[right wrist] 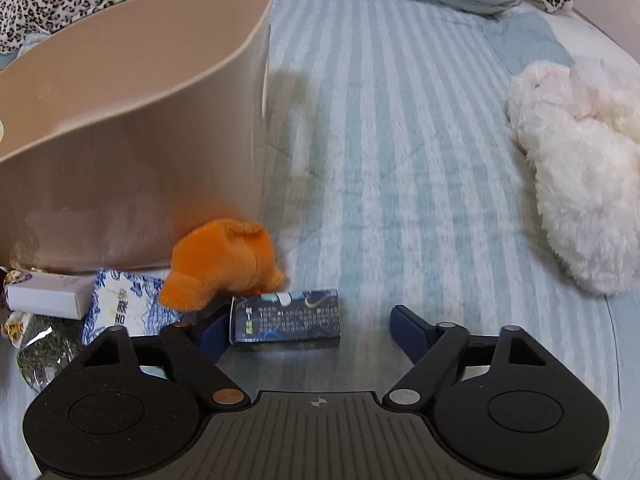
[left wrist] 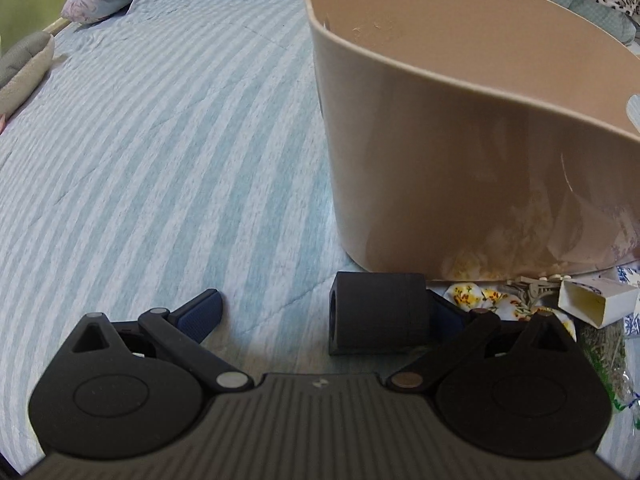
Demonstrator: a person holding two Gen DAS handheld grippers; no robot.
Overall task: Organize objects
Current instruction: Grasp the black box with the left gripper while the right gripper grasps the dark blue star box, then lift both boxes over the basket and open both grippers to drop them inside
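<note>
Both grippers' fingers gape wide, holding nothing: left gripper by a black block, right gripper around a dark box, both just in front of the beige bin.

Glossy plastic bin; fluffy white plush (quilted cloth bedspread).

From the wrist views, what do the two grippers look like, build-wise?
Both look identical. The left gripper and right gripper have matte black linkage arms with silver and copper-toned pivot pins, round black hubs, a ribbed grey centre plate with a small crosshair mark, and dark blue textured finger pads. No cables or sleeves visible.
</note>
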